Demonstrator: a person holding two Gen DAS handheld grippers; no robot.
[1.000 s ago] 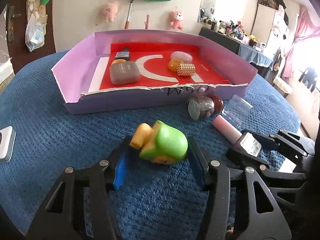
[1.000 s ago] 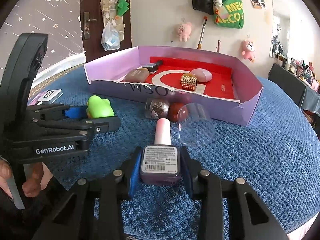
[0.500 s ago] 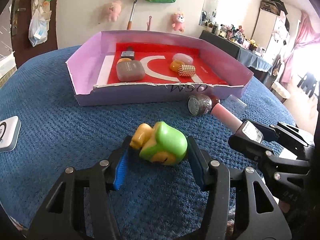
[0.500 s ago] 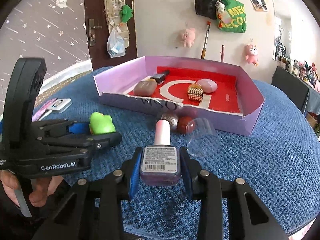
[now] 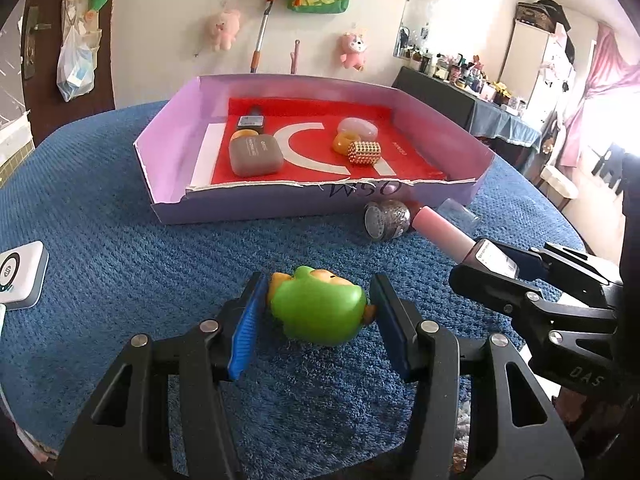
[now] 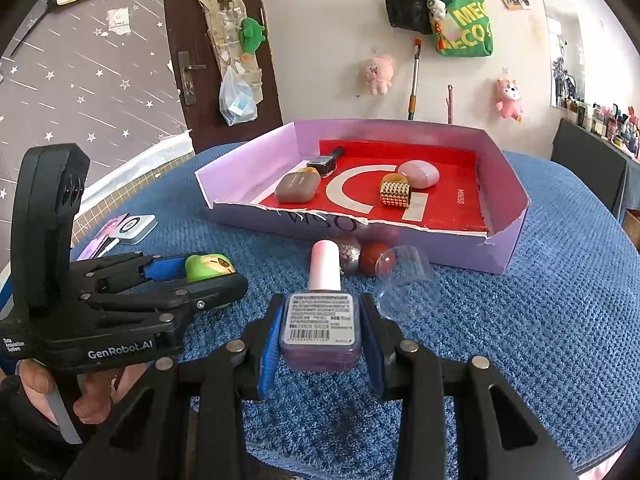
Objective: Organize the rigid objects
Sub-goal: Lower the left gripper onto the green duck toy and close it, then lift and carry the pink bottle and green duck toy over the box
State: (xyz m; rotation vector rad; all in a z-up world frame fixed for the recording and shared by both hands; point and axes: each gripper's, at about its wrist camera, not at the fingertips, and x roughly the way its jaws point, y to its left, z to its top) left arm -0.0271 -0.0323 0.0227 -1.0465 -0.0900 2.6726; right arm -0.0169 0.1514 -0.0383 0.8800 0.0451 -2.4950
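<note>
A green rubber toy [image 5: 318, 312] with a yellow beak sits between the blue pads of my left gripper [image 5: 317, 280], which is shut on it just above the blue cloth. In the right wrist view the same toy [image 6: 208, 268] shows in the left gripper [image 6: 200, 276]. My right gripper [image 6: 321, 300] is shut on a purple nail polish bottle [image 6: 320, 324] with a pink cap, label side up. In the left wrist view the right gripper [image 5: 496, 264] is to the right. A lilac box [image 5: 260, 204] with a red floor stands beyond both.
Inside the box lie a grey case [image 5: 256, 156], a gold beaded cube [image 5: 363, 153], a pink pebble [image 5: 357, 128] and a small dark bottle [image 5: 251, 120]. Against its front wall lie a glitter jar [image 5: 386, 220], a red ball [image 6: 374, 262] and a clear cup [image 6: 406, 284]. A white device [image 5: 20, 272] lies far left.
The green toy has turned between the left pads, so its face now points up. The nail polish bottle stays gripped. The box sits a little farther off in both views.
</note>
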